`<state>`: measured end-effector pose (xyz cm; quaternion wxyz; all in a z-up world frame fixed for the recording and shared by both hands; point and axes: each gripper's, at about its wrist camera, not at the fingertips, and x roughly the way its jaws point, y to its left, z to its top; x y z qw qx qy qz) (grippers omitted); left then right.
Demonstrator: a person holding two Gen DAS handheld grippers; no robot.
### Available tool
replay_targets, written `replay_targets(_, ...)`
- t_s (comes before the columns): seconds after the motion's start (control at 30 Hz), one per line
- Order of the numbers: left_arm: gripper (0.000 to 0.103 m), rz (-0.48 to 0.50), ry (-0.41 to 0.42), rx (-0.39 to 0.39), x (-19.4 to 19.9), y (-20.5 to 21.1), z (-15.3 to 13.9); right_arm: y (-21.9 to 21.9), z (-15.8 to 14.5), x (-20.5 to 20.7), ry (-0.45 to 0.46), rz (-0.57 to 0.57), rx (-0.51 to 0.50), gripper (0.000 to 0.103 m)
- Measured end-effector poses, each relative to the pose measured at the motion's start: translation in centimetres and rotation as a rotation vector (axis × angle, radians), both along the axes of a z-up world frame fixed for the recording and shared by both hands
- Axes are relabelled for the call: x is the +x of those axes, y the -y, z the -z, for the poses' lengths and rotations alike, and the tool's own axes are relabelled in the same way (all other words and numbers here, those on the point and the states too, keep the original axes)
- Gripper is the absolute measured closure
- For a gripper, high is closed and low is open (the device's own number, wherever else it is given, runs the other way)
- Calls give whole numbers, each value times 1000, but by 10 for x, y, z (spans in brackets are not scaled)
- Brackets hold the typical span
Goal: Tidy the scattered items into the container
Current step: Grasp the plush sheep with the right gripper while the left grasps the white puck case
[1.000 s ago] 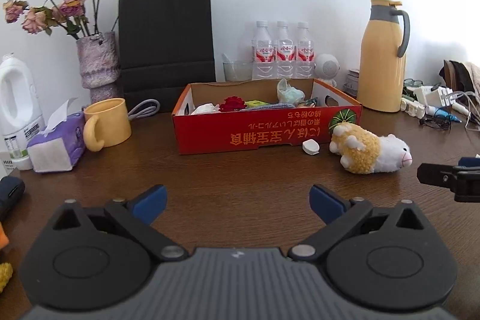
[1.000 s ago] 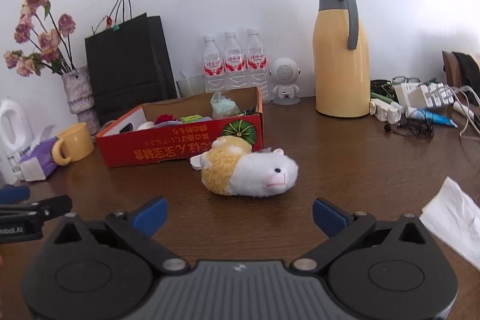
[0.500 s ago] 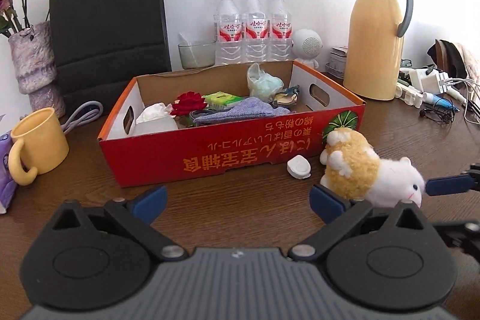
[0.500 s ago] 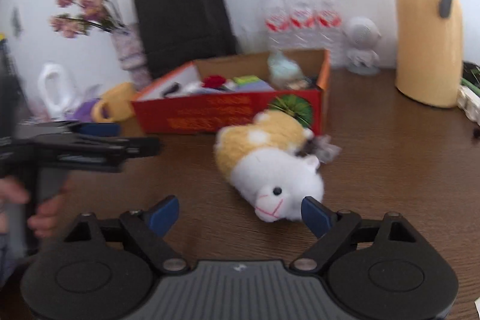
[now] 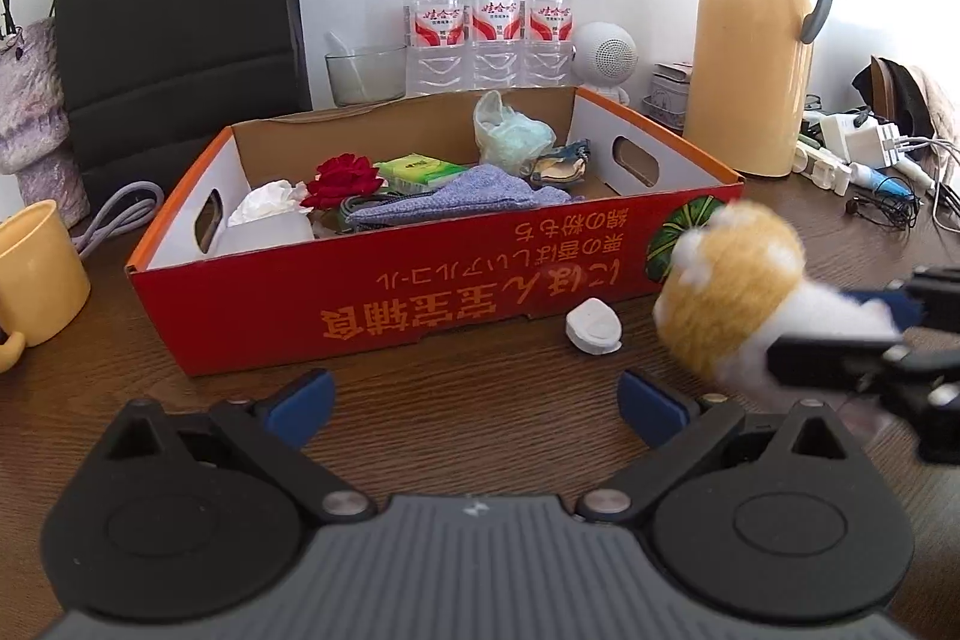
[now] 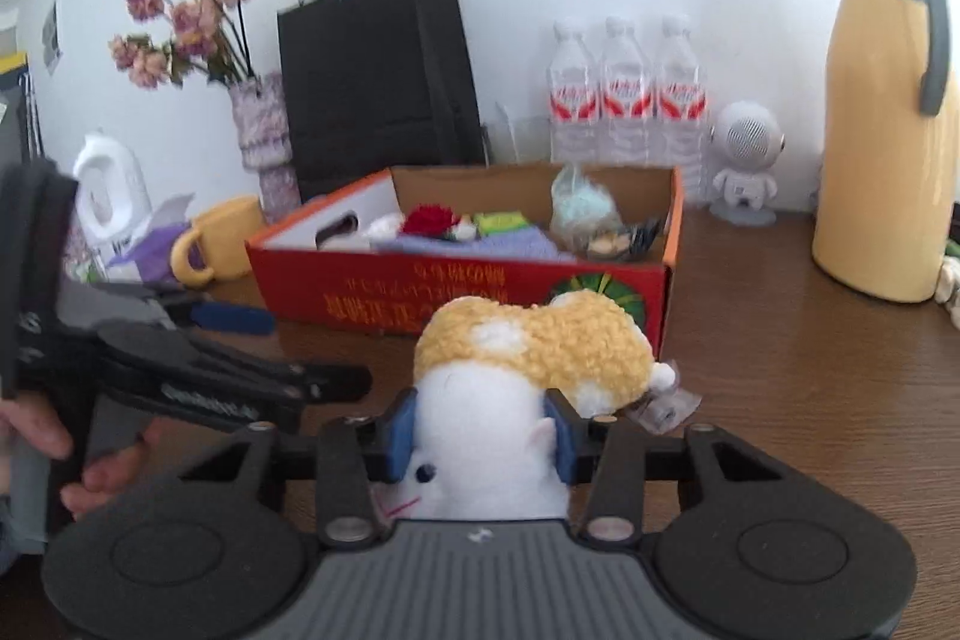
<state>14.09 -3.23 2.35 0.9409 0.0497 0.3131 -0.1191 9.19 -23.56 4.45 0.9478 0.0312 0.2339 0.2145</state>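
A yellow-and-white plush hamster (image 6: 528, 346) lies on the wooden table just in front of the red cardboard box (image 6: 420, 286). My right gripper (image 6: 480, 436) is closing, and its blue pads press both sides of the plush's white head. In the left wrist view the plush (image 5: 726, 280) sits at the box's (image 5: 420, 304) front right corner with the right gripper (image 5: 840, 334) around it. The box holds a red flower, tissue, a blue cloth and other small items. A small white cap (image 5: 593, 334) lies against the box front. My left gripper (image 5: 474, 406) is open and holds nothing.
A tall yellow jug (image 5: 750, 58) stands at the back right, with chargers and cables (image 5: 864, 154) beside it. Three water bottles (image 5: 489, 22), a glass and a black paper bag (image 5: 180, 16) line the wall. A yellow mug (image 5: 36, 274) stands left of the box.
My right gripper moved in over the plush and narrowed its jaws onto the white head. My left gripper came closer to the box front and stayed open.
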Motion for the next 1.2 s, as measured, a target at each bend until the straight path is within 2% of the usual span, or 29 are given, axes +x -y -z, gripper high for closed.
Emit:
replay_targets(0.1,14,44,-15,-30,11,16,1,22,-16,-15,62,128,33,61)
replay_targets(0.13,20,59,-10,-39,16,25,1,28,-17,-15,70,176,28,61)
replay_targets(0.2,25,60,-9,-43,25,37,2,35,-12,-13,63,228,16,60)
replay_targets(0.27,28,59,-12,-20,33,50,6,39,-7,-12,51,233,36,60)
replay_targets(0.37,43,44,-40,15,42,63,14,36,-6,-19,70,190,62,60)
replay_targets(0.43,64,35,-53,40,46,69,19,31,-10,-28,101,170,65,60)
replay_targets(0.47,67,27,-47,39,46,69,21,29,-11,-31,111,160,70,59)
replay_targets(0.5,74,24,-48,34,46,69,21,28,-12,-35,121,147,73,59)
replay_targets(0.57,74,8,-53,31,46,68,20,23,-12,-36,115,126,71,59)
replay_targets(0.63,75,-7,-53,20,41,64,17,20,-12,-38,113,127,68,63)
replay_targets(0.7,75,-17,-32,9,30,58,11,17,-15,-40,110,137,52,80)
replay_targets(0.8,75,-45,19,-4,3,45,-3,10,-15,-41,52,171,4,84)
replay_targets(0.87,75,-71,41,-16,-18,34,-10,10,-12,-43,-7,213,20,84)
replay_targets(0.93,75,-99,71,-24,-44,20,-18,14,-10,-53,-50,230,108,80)
replay_targets(0.97,75,-110,90,-28,-57,14,-21,13,-9,-59,-66,224,148,73)
replay_targets(1.0,75,-125,100,-34,-70,7,-23,10,-7,-64,-82,231,177,52)
replay_targets(1.07,75,-153,98,-62,-90,-8,-27,-4,-2,-68,-120,279,174,26)
replay_targets(1.13,75,-177,94,-78,-105,-18,-29,-21,6,-60,-175,353,105,25)
replay_targets(1.2,75,-181,93,-77,-119,-24,-29,-29,19,-48,-204,381,133,25)
